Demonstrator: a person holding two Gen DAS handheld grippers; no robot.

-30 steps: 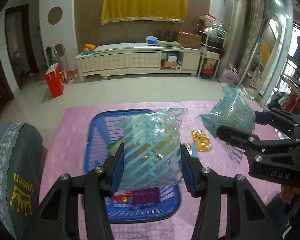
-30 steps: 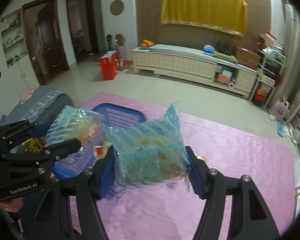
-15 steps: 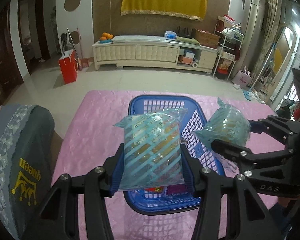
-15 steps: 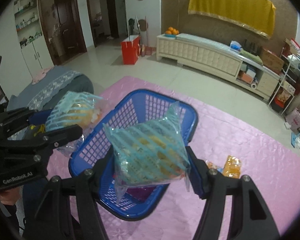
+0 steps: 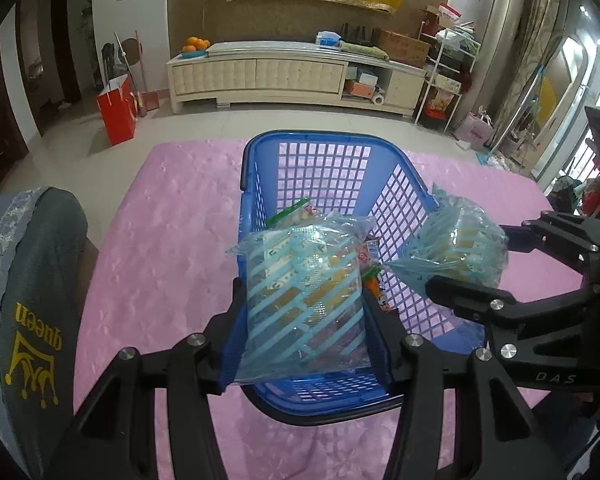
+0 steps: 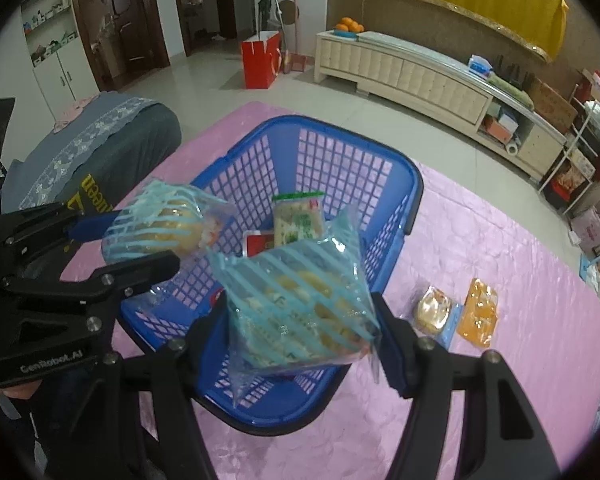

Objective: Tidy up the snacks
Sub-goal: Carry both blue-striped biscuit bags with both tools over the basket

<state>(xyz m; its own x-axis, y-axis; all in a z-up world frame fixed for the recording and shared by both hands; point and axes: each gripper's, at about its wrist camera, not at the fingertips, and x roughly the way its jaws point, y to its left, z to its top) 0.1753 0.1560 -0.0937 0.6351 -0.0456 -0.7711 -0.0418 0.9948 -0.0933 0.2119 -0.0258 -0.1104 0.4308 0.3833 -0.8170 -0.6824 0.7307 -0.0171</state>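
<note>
A blue plastic basket [image 5: 260, 168] [image 6: 412, 184] stands on the pink cloth and holds several small snack packs [image 6: 298, 220]. My left gripper [image 5: 300, 320] is shut on a light-blue striped snack bag [image 5: 304, 296], hanging over the near half of the basket. My right gripper [image 6: 300, 328] is shut on a second striped snack bag [image 6: 300, 312], also above the basket. Each view shows the other gripper with its bag: the right one [image 5: 460, 252] over the basket's right wall, the left one [image 6: 156, 232] over its left wall.
Two loose snacks lie on the pink cloth [image 6: 500, 400] right of the basket: a round pastry pack [image 6: 434, 310] and an orange packet [image 6: 478, 312]. A grey chair back [image 5: 28, 300] stands at the left table edge. Tiled floor and a low cabinet [image 5: 296, 76] lie beyond.
Both grippers have sunk and come in over the basket with their bags. The basket now looms larger and nearer, and the two bags hang closer together.
</note>
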